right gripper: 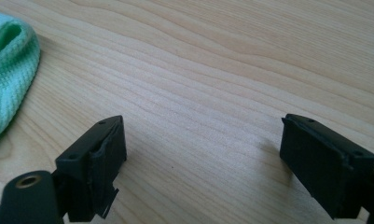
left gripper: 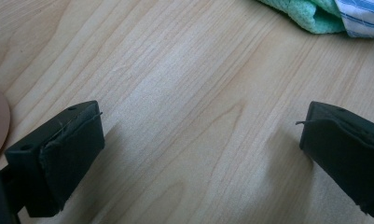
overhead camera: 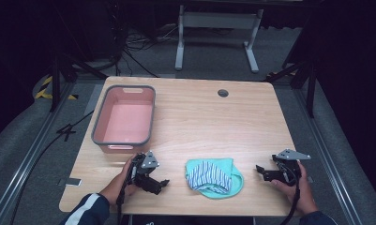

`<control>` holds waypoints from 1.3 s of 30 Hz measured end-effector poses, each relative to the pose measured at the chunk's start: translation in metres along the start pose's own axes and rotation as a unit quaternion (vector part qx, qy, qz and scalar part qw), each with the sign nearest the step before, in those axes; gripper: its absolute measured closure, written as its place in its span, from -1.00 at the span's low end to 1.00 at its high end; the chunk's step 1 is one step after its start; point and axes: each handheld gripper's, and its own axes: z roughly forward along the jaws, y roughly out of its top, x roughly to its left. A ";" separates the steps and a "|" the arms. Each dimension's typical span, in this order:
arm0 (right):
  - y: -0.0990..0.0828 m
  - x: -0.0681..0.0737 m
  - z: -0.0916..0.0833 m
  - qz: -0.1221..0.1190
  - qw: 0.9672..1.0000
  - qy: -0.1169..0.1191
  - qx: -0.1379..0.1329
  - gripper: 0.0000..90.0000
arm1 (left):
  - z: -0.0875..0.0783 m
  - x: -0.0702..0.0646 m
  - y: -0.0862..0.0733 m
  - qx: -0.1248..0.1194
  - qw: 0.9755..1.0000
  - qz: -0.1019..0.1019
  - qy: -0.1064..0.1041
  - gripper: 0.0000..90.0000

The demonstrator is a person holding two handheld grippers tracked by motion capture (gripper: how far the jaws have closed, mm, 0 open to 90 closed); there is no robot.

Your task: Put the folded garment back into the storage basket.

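On the wooden desk (overhead camera: 195, 117), a crumpled green cloth (overhead camera: 214, 177) with a blue-and-white striped part lay near the front edge, at about 6 o'clock of the desk's middle, between the two tongs and touching neither. The left tongs (overhead camera: 163, 183) rested just beside the cloth at its 9 o'clock, jaws pointing towards it; in the left gripper view the left tongs (left gripper: 201, 140) stood wide apart over bare wood with nothing between them, and the cloth (left gripper: 315, 14) sat at about 1 o'clock beyond the jaws. The right tongs (overhead camera: 259, 169) sat near the cloth at its 3 o'clock, a little farther off than the left ones, also aimed at it; in the right gripper view the right tongs (right gripper: 203, 140) likewise gaped open and empty, with the cloth's green edge (right gripper: 7, 70) at roughly 10 o'clock. A pink basin with a grey rim (overhead camera: 97, 126) stood at 10 o'clock of the desk's middle, well apart from the cloth.
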 end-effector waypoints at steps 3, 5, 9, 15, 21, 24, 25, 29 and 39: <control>0.000 0.000 0.000 0.000 1.000 -0.001 -0.001 -0.67 | 0.000 0.000 0.000 0.000 1.000 0.001 -0.001 -1.00; 0.000 0.000 0.000 0.001 1.000 -0.001 0.000 -0.67 | 0.000 0.000 0.000 0.000 1.000 0.001 -0.001 -1.00; -0.001 0.000 -0.001 0.002 1.000 -0.002 0.000 -0.67 | 0.000 0.000 0.000 0.000 1.000 0.001 -0.001 -1.00; -0.001 0.001 -0.001 0.003 1.000 -0.003 -0.001 -0.67 | -0.002 0.000 -0.002 0.002 1.000 0.001 0.001 -0.99; 0.001 0.002 -0.003 0.002 1.000 -0.002 0.011 -0.61 | -0.004 -0.005 0.005 0.010 1.000 0.003 -0.001 -0.75; 0.004 0.009 -0.006 -0.001 1.000 0.011 0.010 -0.56 | -0.002 -0.010 0.011 0.015 1.000 0.005 -0.013 -0.63; 0.006 0.014 -0.007 -0.007 1.000 0.017 0.009 -0.51 | 0.000 -0.013 0.014 0.013 1.000 0.003 -0.010 -0.57; 0.015 0.033 -0.008 -0.036 0.999 0.032 0.008 -0.32 | 0.004 -0.018 0.026 -0.001 1.000 0.002 -0.010 -0.53; 0.036 0.073 0.000 -0.069 0.994 0.081 -0.001 -0.17 | 0.016 -0.020 0.048 -0.024 1.000 -0.002 -0.013 -0.46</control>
